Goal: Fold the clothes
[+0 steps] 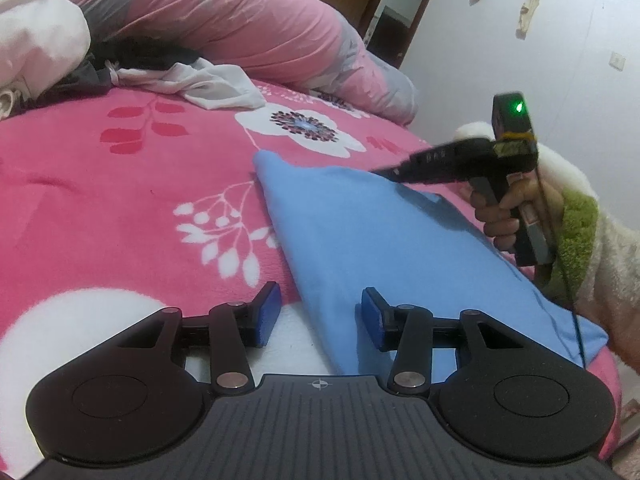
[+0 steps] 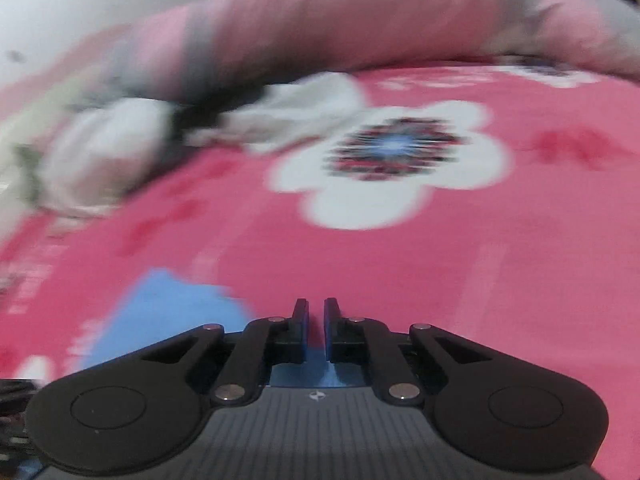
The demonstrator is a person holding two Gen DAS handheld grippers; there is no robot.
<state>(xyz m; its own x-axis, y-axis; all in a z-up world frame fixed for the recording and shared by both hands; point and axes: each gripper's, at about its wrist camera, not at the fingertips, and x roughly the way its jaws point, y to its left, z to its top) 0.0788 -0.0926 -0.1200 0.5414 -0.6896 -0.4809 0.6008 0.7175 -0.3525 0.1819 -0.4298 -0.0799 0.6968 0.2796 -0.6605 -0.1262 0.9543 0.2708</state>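
Pink floral bedspread (image 1: 120, 208) across both views; pink-grey quilt (image 1: 224, 28) bunched along top. Right wrist view smeared by blur: unfolded clothes (image 2: 120, 148) at centre left barely readable. Blue cloth (image 1: 360, 240) flat at centre right, lower end cut off behind left gripper (image 1: 320, 312). Left gripper part open, nothing between pads, one pad over cloth edge. Right gripper (image 2: 316, 328) nearly closed, narrow gap, empty; tip over cloth's upper edge, contact unclear. Hand (image 1: 500, 216) in fleecy sleeve (image 1: 600, 240) at right edge.
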